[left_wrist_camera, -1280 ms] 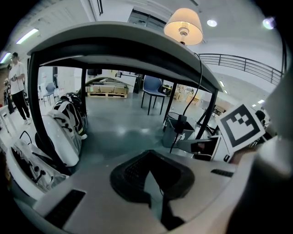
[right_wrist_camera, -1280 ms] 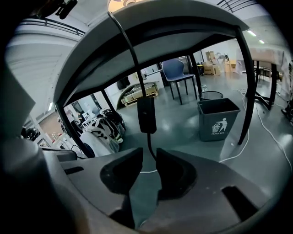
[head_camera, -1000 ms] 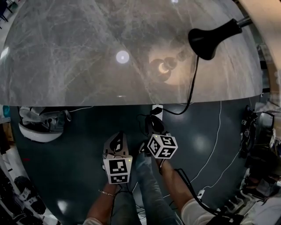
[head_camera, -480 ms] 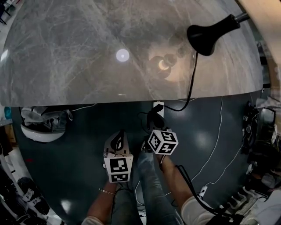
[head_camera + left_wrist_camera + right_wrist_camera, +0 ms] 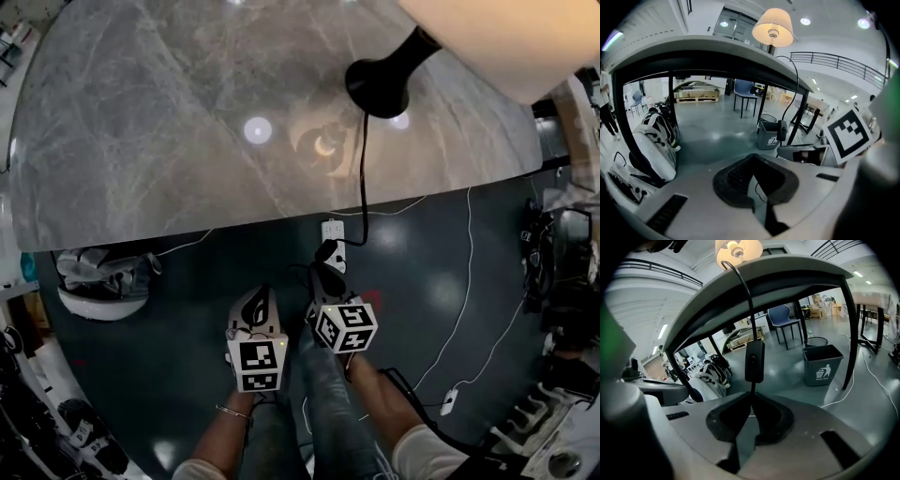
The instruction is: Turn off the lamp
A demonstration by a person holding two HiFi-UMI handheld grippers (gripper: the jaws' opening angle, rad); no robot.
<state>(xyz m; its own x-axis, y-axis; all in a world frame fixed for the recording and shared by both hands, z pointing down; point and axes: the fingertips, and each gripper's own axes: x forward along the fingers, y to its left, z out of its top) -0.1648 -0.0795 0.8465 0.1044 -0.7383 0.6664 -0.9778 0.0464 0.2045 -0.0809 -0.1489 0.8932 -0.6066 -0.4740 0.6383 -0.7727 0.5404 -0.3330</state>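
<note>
Lamp (image 5: 380,80) stood lit toward the right of the desk (image 5: 141,141). Its inline switch (image 5: 754,361) hung below the desk edge on the cord (image 5: 743,282). The right claw (image 5: 751,394) was clamped on the cord just under the switch. The left claw (image 5: 752,161) was closed and empty. Risk: tugging the cord could drag the lamp over, and the switch had not yet been pressed.

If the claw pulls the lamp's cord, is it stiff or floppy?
Probably floppy: the cord droops in curves off the table. The switch dangles on it, so it would likely swing. A hard tug might tip the lamp, which looks top-heavy.
</note>
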